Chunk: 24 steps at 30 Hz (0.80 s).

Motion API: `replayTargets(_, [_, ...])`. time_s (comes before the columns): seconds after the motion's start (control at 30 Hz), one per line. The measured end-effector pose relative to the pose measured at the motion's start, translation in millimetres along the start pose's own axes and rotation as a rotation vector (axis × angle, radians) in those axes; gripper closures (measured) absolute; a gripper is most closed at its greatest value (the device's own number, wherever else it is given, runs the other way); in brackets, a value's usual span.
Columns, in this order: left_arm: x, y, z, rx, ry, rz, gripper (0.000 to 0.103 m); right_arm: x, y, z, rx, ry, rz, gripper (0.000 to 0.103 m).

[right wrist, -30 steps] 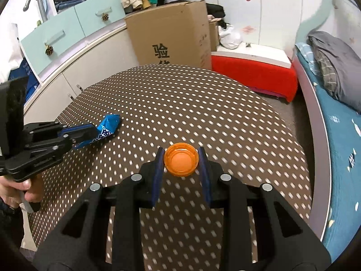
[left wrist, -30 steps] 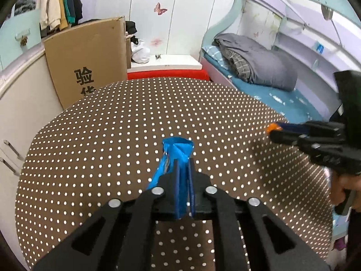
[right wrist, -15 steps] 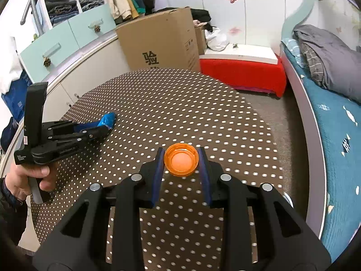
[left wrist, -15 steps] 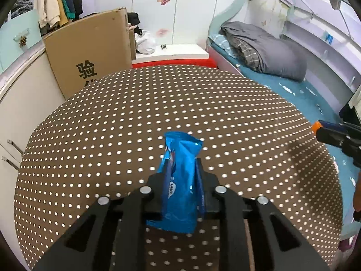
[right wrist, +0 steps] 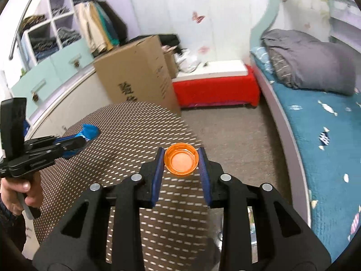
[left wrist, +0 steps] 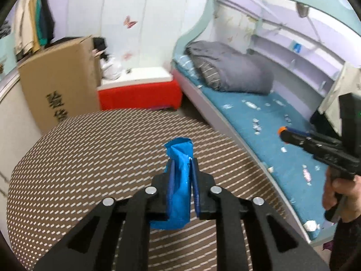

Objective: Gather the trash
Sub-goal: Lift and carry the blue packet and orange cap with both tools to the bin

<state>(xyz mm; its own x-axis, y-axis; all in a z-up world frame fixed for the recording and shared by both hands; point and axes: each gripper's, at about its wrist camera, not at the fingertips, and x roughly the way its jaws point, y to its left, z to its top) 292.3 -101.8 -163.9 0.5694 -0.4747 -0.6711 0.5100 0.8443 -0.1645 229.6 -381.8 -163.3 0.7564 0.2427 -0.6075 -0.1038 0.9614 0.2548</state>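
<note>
A crumpled blue wrapper (left wrist: 179, 151) stands upright between the pads of my left gripper (left wrist: 181, 164), whose jaws are closing on it; it hangs clear above the brown dotted table (left wrist: 90, 158). The right wrist view shows that gripper (right wrist: 83, 140) from the side, with the wrapper (right wrist: 90, 131) sticking out past its tips. My right gripper (right wrist: 181, 155) is shut on an orange bottle cap (right wrist: 181, 161), open side facing the camera, over the table's (right wrist: 135, 135) right edge. The left wrist view catches the right gripper (left wrist: 282, 133) at far right, held by a hand.
A tall cardboard box (right wrist: 137, 72) stands behind the table, against curved cabinets. To its right is a red bench (right wrist: 216, 90) with a white top. A bed (left wrist: 259, 117) with a grey duvet runs along the right, with grey carpet (right wrist: 225, 131) between it and the table.
Both grippers have risen and swung right toward the bed, so table edge and carpet now show. The blue wrapper has left the tabletop in the left jaws. The cap stays gripped.
</note>
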Motion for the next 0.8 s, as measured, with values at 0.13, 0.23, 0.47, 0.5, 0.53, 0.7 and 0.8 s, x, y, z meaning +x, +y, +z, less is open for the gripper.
replayTargets(0.13, [0.7,-44.3,15.2,0.04,-0.027,-0.066,0.089,-25.4,-35.7,2.1,0.059,-0.045,-0.044,0.074])
replayTargets(0.23, [8.1,-81.1,26.8,0.071,-0.037,-0.113,0.089,-42.7,-65.0,1.9,0.117,-0.078,-0.079,0.074])
replayTargets(0.47, [34.1,-143.9,40.6,0.12,-0.016,-0.194,0.089,-66.1,-131.0,-11.2,0.263,-0.116,-0.148,0.074])
replayTargets(0.5, [38.7,-151.5,40.7,0.125,-0.009,-0.203,0.089,-65.7,-137.2,-13.2,0.278,-0.114,-0.151,0.074])
replayTargets(0.53, [46.3,-161.3,41.2,0.13,0.002,-0.212,0.089,-64.4,-144.4,-14.2,0.293,-0.11,-0.154,0.074])
replayTargets(0.7, [81.1,-191.0,40.3,0.141,0.069,-0.243,0.089,-47.0,-176.5,-34.9,0.38,-0.064,-0.158,0.074])
replayTargets(0.8, [102.2,-203.4,36.7,0.146,0.113,-0.248,0.089,-27.5,-196.9,-50.4,0.433,-0.011,-0.156,0.074])
